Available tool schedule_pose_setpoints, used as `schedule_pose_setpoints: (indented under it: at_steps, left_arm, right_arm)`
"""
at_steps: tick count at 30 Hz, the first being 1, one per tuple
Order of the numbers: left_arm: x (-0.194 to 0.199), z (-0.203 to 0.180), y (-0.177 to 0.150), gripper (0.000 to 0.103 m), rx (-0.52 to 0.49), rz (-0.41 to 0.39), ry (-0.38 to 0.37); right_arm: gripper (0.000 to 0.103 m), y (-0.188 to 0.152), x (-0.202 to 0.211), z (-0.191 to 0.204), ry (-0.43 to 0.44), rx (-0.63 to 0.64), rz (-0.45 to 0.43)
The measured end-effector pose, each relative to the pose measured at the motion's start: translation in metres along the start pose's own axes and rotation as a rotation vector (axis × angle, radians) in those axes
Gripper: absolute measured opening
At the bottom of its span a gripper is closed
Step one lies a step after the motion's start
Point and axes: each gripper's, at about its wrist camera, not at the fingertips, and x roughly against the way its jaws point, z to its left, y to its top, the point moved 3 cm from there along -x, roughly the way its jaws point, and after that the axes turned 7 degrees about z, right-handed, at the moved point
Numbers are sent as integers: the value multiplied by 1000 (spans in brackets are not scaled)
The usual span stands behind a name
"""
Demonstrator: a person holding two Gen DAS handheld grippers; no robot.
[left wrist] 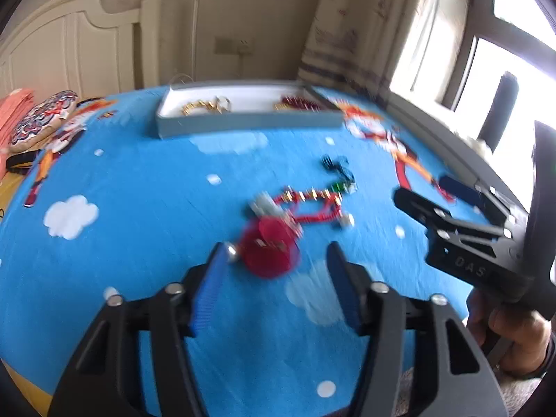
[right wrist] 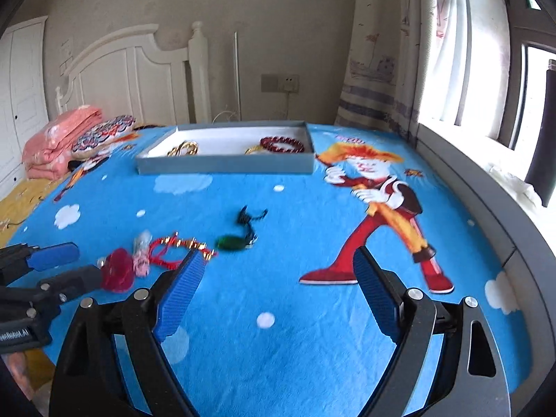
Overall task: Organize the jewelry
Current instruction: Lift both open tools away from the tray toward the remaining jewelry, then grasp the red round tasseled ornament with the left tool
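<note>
The red necklace (left wrist: 309, 205) lies lengthwise across the bed (left wrist: 139, 208); left gripper (left wrist: 278, 260) and right gripper (right wrist: 278, 267) both spread, empty.

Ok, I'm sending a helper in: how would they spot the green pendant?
On the blue cartoon blanket, nearer than the grey tray, lies a loose jewelry cluster. The green pendant is its oval stone on a black cord, right of the red string bracelet.
</note>
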Motion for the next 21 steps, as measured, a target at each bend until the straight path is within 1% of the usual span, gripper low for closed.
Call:
schedule_pose_setpoints:
  at_steps: [1,2,4,8,12,15,16,17,21]
  left_arm:
    - [-3,-1,-2,45,0,10,-4]
    - [-6,-1,-2,44,3,15,-7]
    - [-11,1,0,44,10,17,-1]
    - [-20,6,5,40,21,28,-2]
    - [-29,6,9,40,18,41,8]
    - [-30,6,13,40,6,34,17]
    - [-31,6,13,40,2,35,22]
    - [-32,6,13,37,1,36,26]
    - [-29,7,13,35,5,30,27]
  right_arm:
    - [82,-1,-2,1,2,5,4]
    - [82,-2,-2,2,5,8,6]
    - [82,-3,-3,2,5,10,5]
    - [82,-4,-6,0,9,3,12]
    - [82,-4,-10,1,14,2,21]
    - [82,-4,-12,0,16,2,26]
    - [82,-4,-12,0,19,2,28]
    - [82,-3,-12,0,21,4,28]
    - [82,-4,-13,3,27,15,32]
